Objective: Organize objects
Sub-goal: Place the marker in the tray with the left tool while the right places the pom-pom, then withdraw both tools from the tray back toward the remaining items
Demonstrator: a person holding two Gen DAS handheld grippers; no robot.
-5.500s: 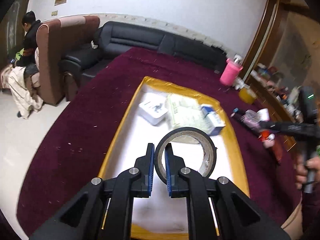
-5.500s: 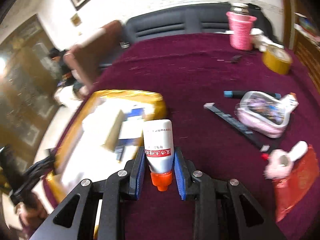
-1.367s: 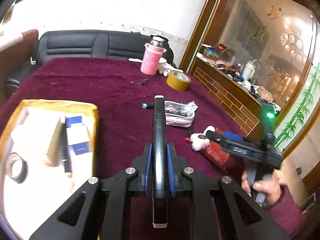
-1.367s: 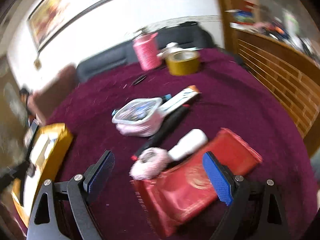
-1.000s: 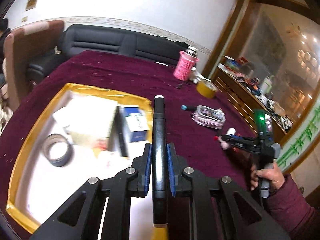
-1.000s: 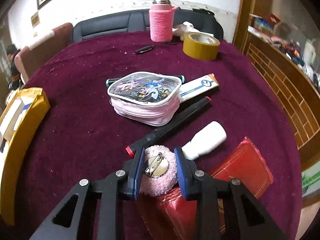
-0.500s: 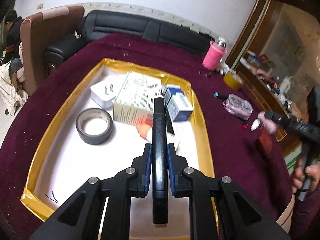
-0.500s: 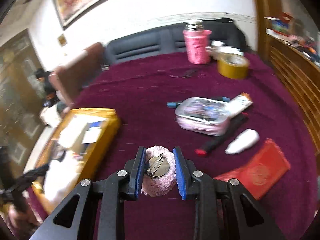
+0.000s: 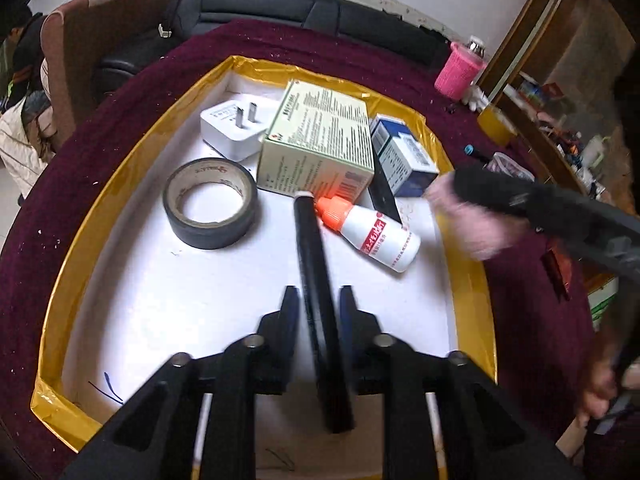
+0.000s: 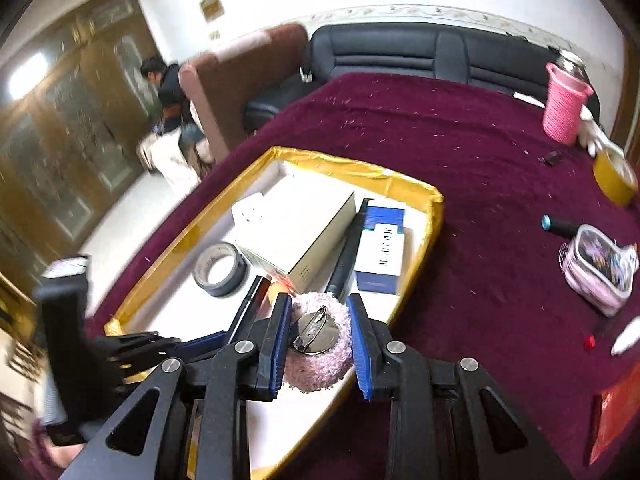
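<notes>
A gold-rimmed white tray (image 9: 68, 256) lies on the maroon table. My left gripper (image 9: 316, 300) is over the tray with its jaws parted; a long black bar (image 9: 316, 280) lies between them with a gap on each side. My right gripper (image 10: 318, 322) is shut on a pink fluffy brooch (image 10: 318, 336) with a metal pin back, held above the tray's near right edge (image 10: 416, 276). That gripper and the blurred pink brooch (image 9: 476, 224) also show at the right of the left wrist view.
In the tray: black tape roll (image 9: 210, 204), white plug (image 9: 230, 128), green-white box (image 9: 320, 140), blue box (image 9: 404, 152), white bottle with orange cap (image 9: 372, 236). On the cloth: pink cup (image 10: 564, 104), yellow tape (image 10: 614, 178), clear pouch (image 10: 600, 268), red packet (image 10: 616, 420).
My left gripper has lowered the black bar into the tray and parted its jaws off it. My right gripper has carried the pink brooch left, over the tray's edge.
</notes>
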